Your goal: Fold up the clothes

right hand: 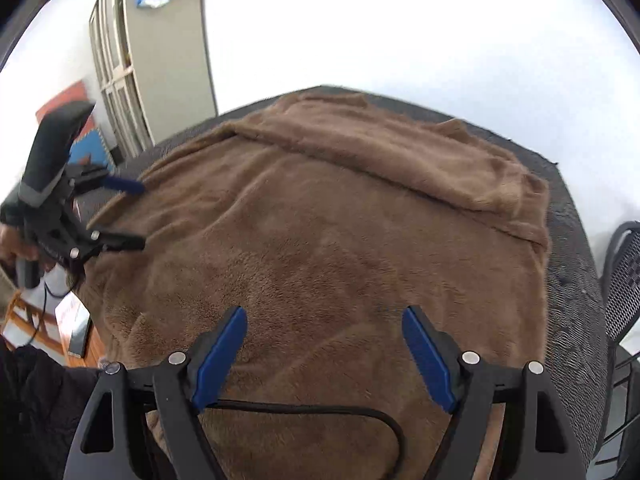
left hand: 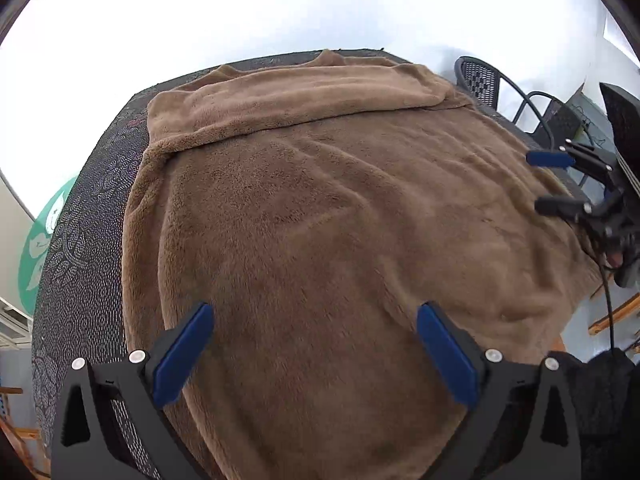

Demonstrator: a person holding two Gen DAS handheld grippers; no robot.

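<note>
A brown fleece garment lies spread flat over the dark patterned table, its far edge folded back into a band. My left gripper hovers over the near part of the fleece, open, nothing between its blue pads. In the right wrist view the same garment fills the table, and my right gripper hangs open above it, empty. Each gripper shows in the other's view: the right gripper at the garment's right edge, the left gripper at its left edge, both with jaws apart.
A black mesh chair stands beyond the table's far right corner and shows again as the chair at the right. A grey cabinet stands at the back left. A black cable loops under my right gripper. Wooden frames sit on the floor.
</note>
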